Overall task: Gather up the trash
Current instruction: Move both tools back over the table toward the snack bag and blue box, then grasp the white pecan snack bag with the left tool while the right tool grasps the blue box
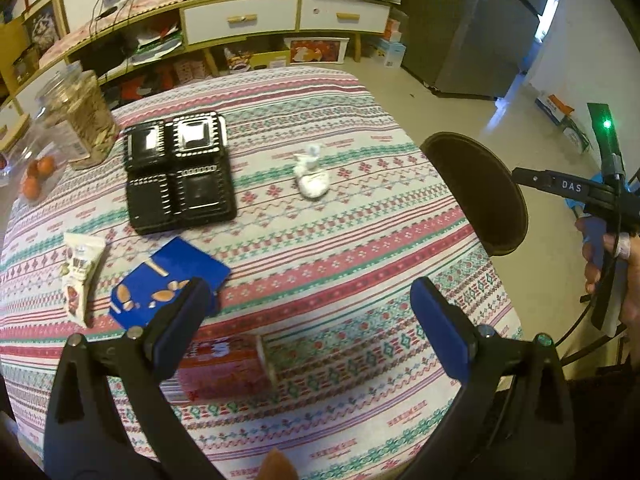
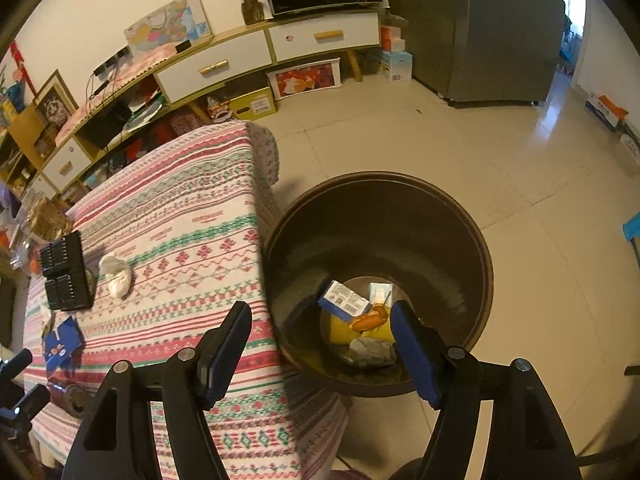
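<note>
My left hand-held gripper [image 1: 310, 320] hangs released over the worktop [image 1: 340, 240], where a crumpled white wad [image 1: 311, 178] lies mid-cloth, well apart from the black tray [image 1: 180, 172], while my right hand-held gripper [image 2: 322, 344], released too, hovers above the brown bin [image 2: 378, 280] beside the worktop's edge.

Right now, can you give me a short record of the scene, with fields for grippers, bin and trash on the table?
left hand-held gripper: open, empty, over table
right hand-held gripper: open, empty, over bin
bin: on floor beside table, holds trash
table trash: crumpled tissue, black tray, blue packet, white wrapper, red can
</note>
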Available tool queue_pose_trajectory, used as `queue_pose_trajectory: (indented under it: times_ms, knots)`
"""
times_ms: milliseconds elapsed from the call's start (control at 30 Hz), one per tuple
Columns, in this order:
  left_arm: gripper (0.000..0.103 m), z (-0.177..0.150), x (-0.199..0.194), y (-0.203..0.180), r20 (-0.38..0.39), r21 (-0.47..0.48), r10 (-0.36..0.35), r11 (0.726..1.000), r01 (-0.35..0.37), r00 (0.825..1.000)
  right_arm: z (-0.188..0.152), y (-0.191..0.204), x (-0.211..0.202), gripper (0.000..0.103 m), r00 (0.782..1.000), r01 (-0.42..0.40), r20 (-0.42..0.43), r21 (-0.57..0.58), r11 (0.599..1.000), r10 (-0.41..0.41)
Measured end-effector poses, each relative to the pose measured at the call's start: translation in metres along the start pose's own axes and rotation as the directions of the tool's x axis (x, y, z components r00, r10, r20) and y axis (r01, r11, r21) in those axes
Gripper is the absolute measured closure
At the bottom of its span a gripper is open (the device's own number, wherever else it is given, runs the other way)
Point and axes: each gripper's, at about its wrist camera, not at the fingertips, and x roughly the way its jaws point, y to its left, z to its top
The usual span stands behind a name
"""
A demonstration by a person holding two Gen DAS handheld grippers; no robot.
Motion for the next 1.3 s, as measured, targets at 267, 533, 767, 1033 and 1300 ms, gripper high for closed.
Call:
queue_pose_trajectory:
  times_ms: [267, 533, 767, 1033, 1300]
  knots:
    - [0.003, 0.002, -0.012, 0.039, 0.01, -0.082, 0.014, 0.997, -0.013, 1.0, 0.001, 0.031, -0.011, 0.025, 0.999, -0.046, 0.017, -0.044, 0.998, 0.047]
    - [0.003, 0.009, -0.019, 0.091, 0.005, -0.159, 0.05, 0.986, -0.049, 0.999, -0.007, 0.075, -0.012, 0.023, 0.997, -0.08, 0.002, -0.139, 0.987, 0.081]
    - [0.003, 0.008, -0.015, 0.139, -0.037, -0.243, 0.071, 0.967, -0.078, 0.997, -0.016, 0.115, -0.008, 0.022, 0.996, -0.094, -0.018, -0.241, 0.966, 0.092]
    - [0.003, 0.003, 0.006, 0.194, -0.109, -0.338, 0.101, 0.932, -0.133, 0.989, -0.023, 0.141, 0.001, 0.021, 0.993, -0.113, -0.054, -0.28, 0.953, 0.102]
    - [0.007, -0.004, 0.047, 0.232, -0.203, -0.381, 0.101, 0.908, -0.174, 0.974, -0.027, 0.161, 0.008, 0.021, 0.992, -0.125, -0.068, -0.31, 0.943, 0.109]
